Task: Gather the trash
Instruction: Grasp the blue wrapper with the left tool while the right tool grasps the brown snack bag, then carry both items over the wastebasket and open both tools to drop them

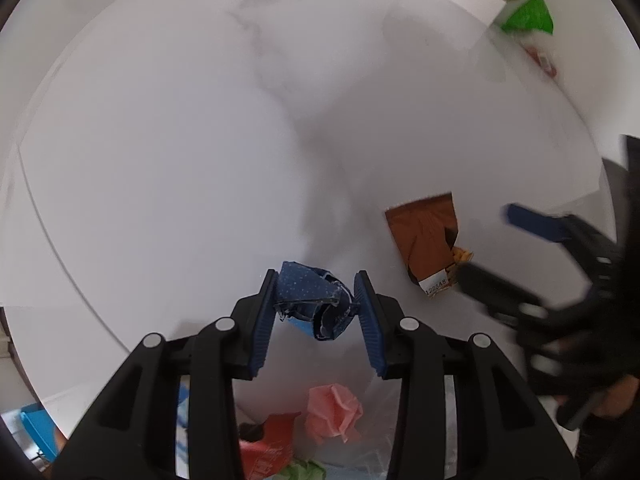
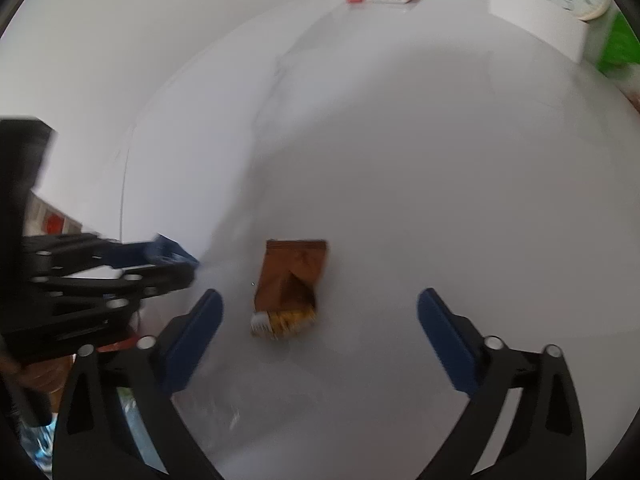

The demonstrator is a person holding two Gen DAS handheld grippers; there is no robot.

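Left wrist, left claw (image 1: 316,300) pinching blue wrapper (image 1: 314,304), table edge (image 1: 72,272) leftward

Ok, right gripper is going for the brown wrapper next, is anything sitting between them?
Nothing visible. The right gripper is open, and the brown wrapper lies flat on the white table ahead of its fingers. The left gripper sits off to the wrapper's left.

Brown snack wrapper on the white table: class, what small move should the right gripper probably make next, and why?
Probably ease the right gripper forward and down until its fingers straddle the brown snack wrapper, then close. Its jaws stand wide open with the wrapper lying flat between and just ahead of them, untouched. The left gripper is busy, shut on a crumpled blue wrapper.
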